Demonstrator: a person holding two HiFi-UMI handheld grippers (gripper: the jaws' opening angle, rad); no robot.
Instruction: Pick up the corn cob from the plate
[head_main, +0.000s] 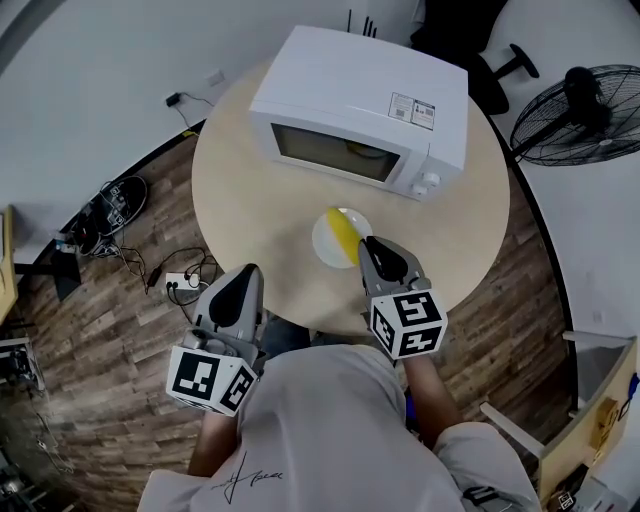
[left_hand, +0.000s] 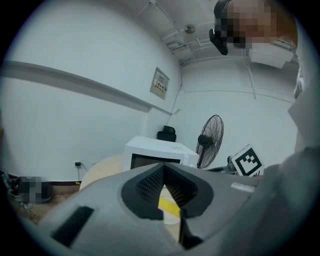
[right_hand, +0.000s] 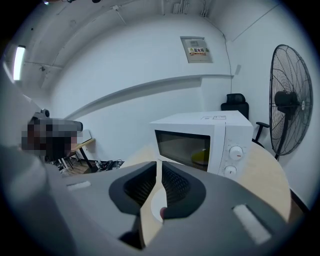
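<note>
At the table's (head_main: 250, 200) near edge the left gripper (head_main: 245, 275) hangs idle, jaws together and empty. The right gripper (head_main: 375, 245), jaws a narrow empty slit, points at the plate (head_main: 325, 243) mid-table, where the corn cob (head_main: 343, 232) lies, likely lining up its grab.

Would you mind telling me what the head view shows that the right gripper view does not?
Only the head view shows the corn cob on the plate and the left gripper. Only the right gripper view shows the wall panel and the narrow gap between the jaws of the right gripper. Both show the microwave, the fan and the round table.
</note>
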